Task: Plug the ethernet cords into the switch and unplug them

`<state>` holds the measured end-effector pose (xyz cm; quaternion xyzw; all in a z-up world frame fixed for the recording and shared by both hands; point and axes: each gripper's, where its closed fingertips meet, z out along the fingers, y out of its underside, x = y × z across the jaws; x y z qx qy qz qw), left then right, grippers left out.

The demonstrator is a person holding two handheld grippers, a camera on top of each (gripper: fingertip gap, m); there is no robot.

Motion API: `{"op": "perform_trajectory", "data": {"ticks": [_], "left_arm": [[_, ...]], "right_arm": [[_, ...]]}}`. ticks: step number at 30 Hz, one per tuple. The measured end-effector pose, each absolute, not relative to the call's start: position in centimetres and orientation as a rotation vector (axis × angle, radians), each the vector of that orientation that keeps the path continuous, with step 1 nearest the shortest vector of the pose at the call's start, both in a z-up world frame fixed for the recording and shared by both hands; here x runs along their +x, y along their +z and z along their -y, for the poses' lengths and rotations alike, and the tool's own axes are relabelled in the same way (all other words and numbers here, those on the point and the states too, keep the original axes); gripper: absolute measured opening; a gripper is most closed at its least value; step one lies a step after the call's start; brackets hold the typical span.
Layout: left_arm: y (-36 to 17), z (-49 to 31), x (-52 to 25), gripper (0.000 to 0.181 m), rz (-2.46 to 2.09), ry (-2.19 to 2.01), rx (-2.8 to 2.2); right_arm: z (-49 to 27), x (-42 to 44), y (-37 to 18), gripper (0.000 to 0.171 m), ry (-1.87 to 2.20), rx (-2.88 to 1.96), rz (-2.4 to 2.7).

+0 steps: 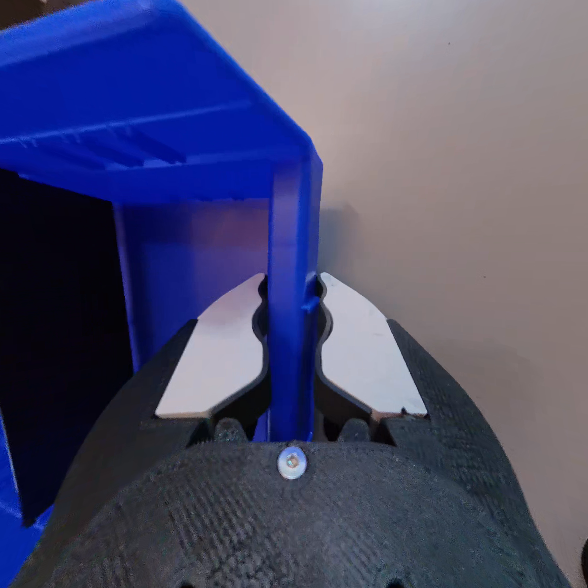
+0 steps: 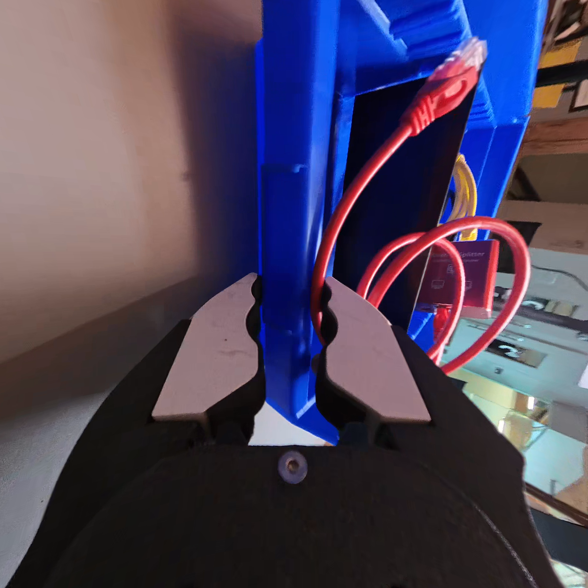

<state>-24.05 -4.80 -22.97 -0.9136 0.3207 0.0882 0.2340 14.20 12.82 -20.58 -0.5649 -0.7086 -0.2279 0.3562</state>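
Note:
A blue plastic bin is held tipped on its side between both grippers. My left gripper is shut on one rim wall of the bin. My right gripper is shut on the opposite rim wall. A red ethernet cord hangs out of the bin in loops, its clear-tipped plug free in the air. A small red switch box dangles at the bin's mouth with one red plug in it. A yellow cord shows behind it inside the bin.
A beige wall lies behind the bin in both views. At the right of the right wrist view are shelves with boxes and a pale green surface below.

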Motion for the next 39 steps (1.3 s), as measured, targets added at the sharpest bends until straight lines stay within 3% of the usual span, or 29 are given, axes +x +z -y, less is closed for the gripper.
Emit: {"op": "perform_trajectory", "data": {"ticks": [14, 21, 24, 31, 37, 39], "left_arm": [[-22.5, 3.4, -8.6, 0.030, -1.446, 0.213, -2.084], [-15.6, 4.5, -4.8, 0.041, -1.063, -0.154, -1.885], [-13.2, 7.6, -2.8, 0.042, -0.826, -0.448, -1.875], [-14.4, 9.7, 2.1, 0.050, -0.454, -0.669, -1.925], [-15.9, 7.0, 3.5, 0.048, -0.374, -0.499, -1.994], [-16.1, 6.5, 3.8, 0.039, -0.371, -0.459, -1.989]], "right_arm": [[3.1, 13.2, -20.5, 0.033, -0.367, -1.196, 1.960], [11.9, 15.4, -13.8, 0.036, 0.240, -1.392, 1.612], [10.3, 19.0, -11.5, 0.037, 0.456, -1.576, 1.206], [3.8, 21.6, -15.1, 0.048, 0.617, -1.815, 0.786], [1.6, 19.6, -15.1, 0.030, 0.607, -1.856, 0.768], [1.1, 19.7, -15.2, 0.027, 0.514, -1.845, 0.773]]}}
